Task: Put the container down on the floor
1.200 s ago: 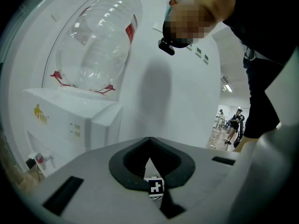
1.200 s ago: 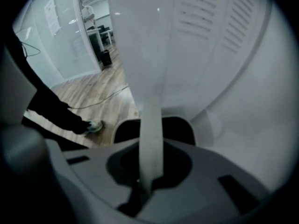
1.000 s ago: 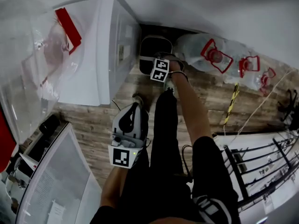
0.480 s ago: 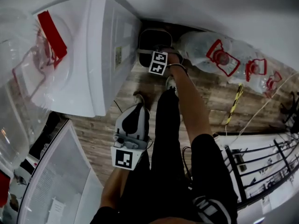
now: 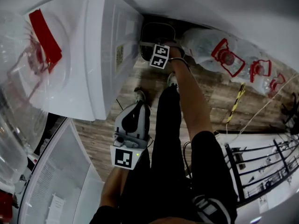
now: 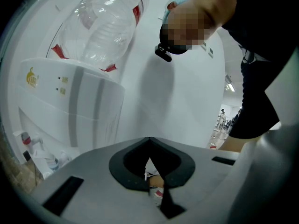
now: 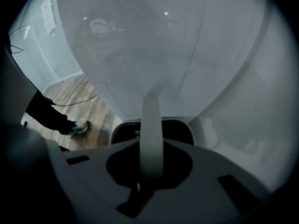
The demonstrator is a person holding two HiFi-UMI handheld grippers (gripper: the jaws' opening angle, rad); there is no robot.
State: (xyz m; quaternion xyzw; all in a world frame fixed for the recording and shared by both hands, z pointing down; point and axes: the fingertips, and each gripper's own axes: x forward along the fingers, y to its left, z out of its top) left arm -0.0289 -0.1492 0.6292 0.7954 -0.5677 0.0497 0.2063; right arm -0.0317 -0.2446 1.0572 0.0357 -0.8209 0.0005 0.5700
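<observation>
A dark container (image 5: 157, 34) with a grey rim sits low in the corner between the white water dispenser (image 5: 96, 55) and the wall. Whether it rests on the floor I cannot tell. My right gripper (image 5: 158, 49) is directly over it, shut on its grey strap handle (image 7: 151, 125). In the right gripper view the handle runs straight from the jaws (image 7: 148, 168) to the container's dark opening (image 7: 125, 130). My left gripper (image 5: 134, 118) hangs by the person's legs, away from the container. Its jaws (image 6: 150, 172) are shut and hold nothing.
Large clear water bottles (image 5: 219, 55) with red handles lie along the wall to the right of the container. A wire rack (image 5: 261, 164) stands at the right and a white appliance (image 5: 56, 181) at the lower left. The person's shoes (image 5: 172, 80) stand on the wooden floor (image 5: 98, 132).
The head view has shifted, so the dispenser and bottles sit differently in frame. My right gripper has stayed shut on the handle above the container; the left gripper has hardly moved.
</observation>
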